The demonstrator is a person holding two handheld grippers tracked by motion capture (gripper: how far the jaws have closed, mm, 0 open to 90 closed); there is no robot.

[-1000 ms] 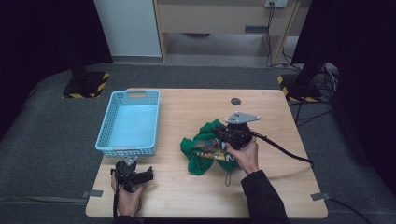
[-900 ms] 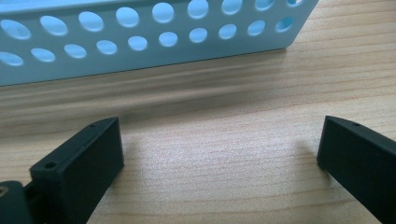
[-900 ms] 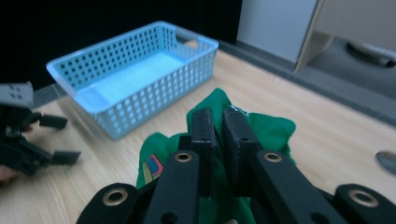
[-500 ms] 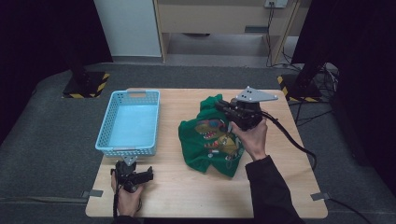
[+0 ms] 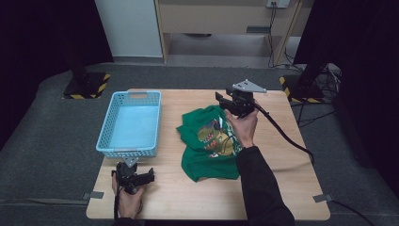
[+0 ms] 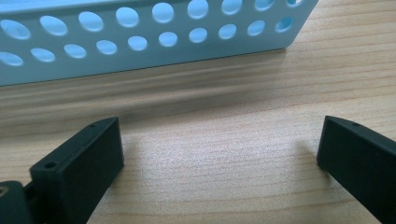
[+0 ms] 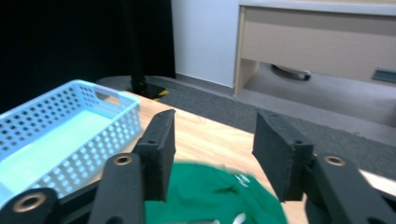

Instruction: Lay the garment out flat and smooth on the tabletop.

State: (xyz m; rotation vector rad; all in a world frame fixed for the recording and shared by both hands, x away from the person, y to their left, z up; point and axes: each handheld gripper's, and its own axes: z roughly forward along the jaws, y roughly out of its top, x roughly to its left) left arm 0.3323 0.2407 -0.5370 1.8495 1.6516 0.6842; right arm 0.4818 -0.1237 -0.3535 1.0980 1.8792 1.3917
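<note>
On the wooden table (image 5: pixel 282 188), a soft green shirt (image 5: pixel 209 146) lies rumpled beside a perforated plastic basket (image 5: pixel 106 136); right gripper (image 5: pixel 221 100) just released it, left gripper (image 5: pixel 151 173) gapes empty.

Blue basket (image 5: pixel 131 126) left on wooden table (image 5: pixel 282 155); cabinet (image 5: pixel 221 14) behind.

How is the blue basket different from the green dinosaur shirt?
The basket is stiff, light blue and full of holes; the shirt is soft, green and carries a dinosaur picture. The basket stands empty with upright walls; the shirt lies spread and rumpled. Both rest on the wooden table.
</note>
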